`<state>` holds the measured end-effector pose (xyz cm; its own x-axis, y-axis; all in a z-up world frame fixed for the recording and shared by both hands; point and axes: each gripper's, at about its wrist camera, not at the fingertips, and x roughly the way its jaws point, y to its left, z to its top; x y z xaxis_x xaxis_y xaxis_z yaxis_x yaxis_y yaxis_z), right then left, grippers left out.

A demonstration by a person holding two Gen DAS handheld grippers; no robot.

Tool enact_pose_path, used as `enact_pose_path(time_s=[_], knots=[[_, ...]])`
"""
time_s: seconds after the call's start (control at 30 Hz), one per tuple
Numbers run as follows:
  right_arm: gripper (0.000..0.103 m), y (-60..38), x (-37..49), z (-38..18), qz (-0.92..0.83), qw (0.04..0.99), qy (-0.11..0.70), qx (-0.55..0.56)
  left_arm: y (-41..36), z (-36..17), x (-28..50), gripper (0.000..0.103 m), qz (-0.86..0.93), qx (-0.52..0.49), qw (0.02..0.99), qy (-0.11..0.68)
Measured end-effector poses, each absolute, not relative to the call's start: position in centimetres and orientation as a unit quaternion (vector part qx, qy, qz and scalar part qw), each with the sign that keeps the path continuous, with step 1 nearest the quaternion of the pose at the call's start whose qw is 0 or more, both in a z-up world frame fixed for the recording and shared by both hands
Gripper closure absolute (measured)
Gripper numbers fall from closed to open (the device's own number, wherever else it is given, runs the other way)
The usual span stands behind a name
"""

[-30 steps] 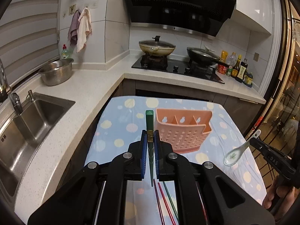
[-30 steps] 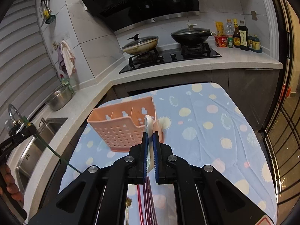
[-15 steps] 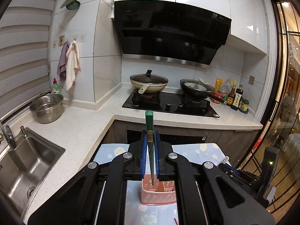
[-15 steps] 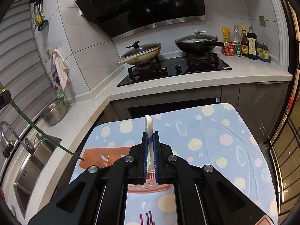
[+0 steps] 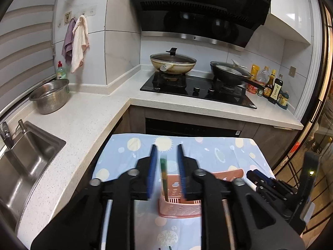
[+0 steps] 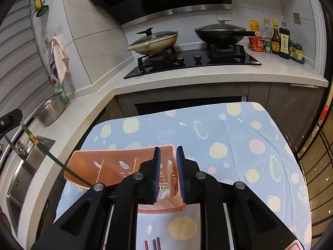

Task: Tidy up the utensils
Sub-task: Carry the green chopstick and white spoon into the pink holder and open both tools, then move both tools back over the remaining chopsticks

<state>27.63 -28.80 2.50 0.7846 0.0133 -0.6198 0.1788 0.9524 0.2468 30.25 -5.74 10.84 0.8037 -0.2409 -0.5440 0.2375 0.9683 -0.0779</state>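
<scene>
My left gripper (image 5: 166, 148) hovers over the pink slotted utensil basket (image 5: 179, 205). Its jaws are opening, and a green chopstick (image 5: 163, 175) stands loose and blurred between the pads, its lower end inside the basket. My right gripper (image 6: 168, 149) hangs over the right end of the basket (image 6: 116, 160). Its jaws are opening too, with a white spoon (image 6: 169, 169) blurred between them, bowl down in the end compartment, clear of the pads. In the right wrist view the green chopstick (image 6: 47, 154) slants into the basket's left end below the left gripper (image 6: 10, 118).
The basket stands on a table with a blue dotted cloth (image 6: 229, 137). Red chopsticks (image 6: 154, 243) lie near its front edge. A counter with a hob and two pans (image 5: 172, 62) runs behind. A sink (image 5: 22, 166) and a steel bowl (image 5: 50, 95) are on the left.
Both grippers travelled forward to above the basket. Their jaws, shut on the chopstick and the spoon before, have parted, and both utensils have slid lower between the pads.
</scene>
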Motion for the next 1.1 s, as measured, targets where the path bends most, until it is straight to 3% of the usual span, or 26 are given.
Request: enact_pose_path(time_s=[0.07, 0.3, 0.47, 1.1], knots=[[0.079, -28.8, 27.0, 2.7, -0.044, 0.934, 0.321, 0.152, -5.3, 10.7, 29.7, 0.055, -0.117, 0.000, 0.953, 0.279], [0.072, -28.6, 22.8, 3.6, -0.041, 0.937, 0.306, 0.166, -3.3, 10.5, 26.9, 0.040, -0.109, -0.003, 0.954, 0.280], [0.067, -28.0, 17.5, 3.4, -0.046, 0.938, 0.302, 0.161, -1.4, 8.7, 23.1, 0.037, -0.107, 0.001, 0.949, 0.296], [0.067, -24.4, 0.4, -6.1, -0.060, 0.892, 0.415, 0.170, 1.8, -6.7, 8.4, 0.037, -0.126, 0.014, 0.881, 0.455]])
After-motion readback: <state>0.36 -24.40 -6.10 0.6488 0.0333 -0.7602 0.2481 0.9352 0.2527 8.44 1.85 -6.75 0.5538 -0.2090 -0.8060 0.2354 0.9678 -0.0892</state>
